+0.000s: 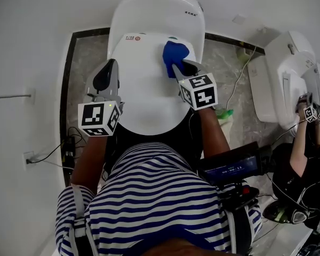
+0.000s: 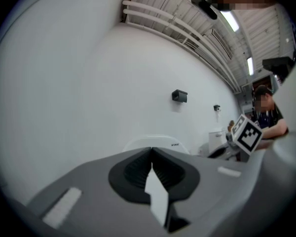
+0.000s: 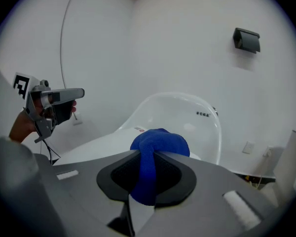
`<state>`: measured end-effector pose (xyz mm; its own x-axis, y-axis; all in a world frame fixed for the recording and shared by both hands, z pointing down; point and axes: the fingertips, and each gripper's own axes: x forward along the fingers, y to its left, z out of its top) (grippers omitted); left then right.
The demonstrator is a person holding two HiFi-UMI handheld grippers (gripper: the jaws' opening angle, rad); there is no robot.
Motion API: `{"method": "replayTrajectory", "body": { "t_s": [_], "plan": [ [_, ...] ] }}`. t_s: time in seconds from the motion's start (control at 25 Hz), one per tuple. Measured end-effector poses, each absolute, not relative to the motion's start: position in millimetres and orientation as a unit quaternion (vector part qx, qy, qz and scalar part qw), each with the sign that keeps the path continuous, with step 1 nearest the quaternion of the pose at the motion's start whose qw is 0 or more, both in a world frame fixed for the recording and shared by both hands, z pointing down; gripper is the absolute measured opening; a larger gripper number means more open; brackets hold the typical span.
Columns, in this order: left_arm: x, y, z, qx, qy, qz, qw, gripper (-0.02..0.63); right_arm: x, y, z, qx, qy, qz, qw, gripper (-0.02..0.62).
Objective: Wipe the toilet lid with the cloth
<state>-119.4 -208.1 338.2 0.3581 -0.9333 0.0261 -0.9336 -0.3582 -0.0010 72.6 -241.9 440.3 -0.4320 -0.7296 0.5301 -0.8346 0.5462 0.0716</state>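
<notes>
The cloth (image 1: 176,52) is a blue, soft, terry-like wad. It looks light and limp, so it will fold and bunch rather than keep a shape, and it should slide easily over the smooth, hard, glossy toilet lid (image 1: 144,89). The right gripper (image 1: 180,67) has its jaws closed on the cloth. The right gripper view shows a pinched neck of fabric running down between the pads of the right gripper (image 3: 147,154), with the rest of the cloth (image 3: 160,142) bulging out in front of the tips as a rounded pad. That hold looks sound: taking it by the bunched middle leaves a thick cushion ahead of the jaws to meet the surface, so the hard tips need not scrape the plastic. Because the fabric is loose, a shallow pinch could let it drag out under friction, so moderate downward pressure seems wiser than a hard shove. In the head view the wad sits at the far right of the lid, near its rear edge below the cistern (image 1: 157,9). Whether it is pressed onto the lid or just above it cannot be told. The left gripper (image 1: 111,67) hovers over the lid's left edge. Seen in its own view, the left gripper (image 2: 151,151) has its jaws together at the tips and is holding nothing.
</notes>
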Motion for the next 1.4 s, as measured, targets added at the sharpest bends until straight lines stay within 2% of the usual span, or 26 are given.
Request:
{"method": "replayTrajectory", "body": {
  "t_s": [0.36,0.68,1.08,1.4],
  "plan": [
    [-146,-200,336,0.81,-0.586,0.008,0.007,0.003,-61,-237,421,0.357,-0.892,0.042,0.273,0.064],
    [-177,-194,341,0.795,-0.607,0.009,0.013,0.003,-133,-236,442,0.304,-0.904,0.033,0.299,0.064],
    [-188,-191,342,0.789,-0.614,0.007,0.016,0.003,-155,-233,484,0.283,-0.891,0.032,0.355,0.066],
    [-185,-194,341,0.792,-0.611,0.005,0.016,0.003,-149,-234,490,0.283,-0.886,0.038,0.365,0.066]
  ]
}}
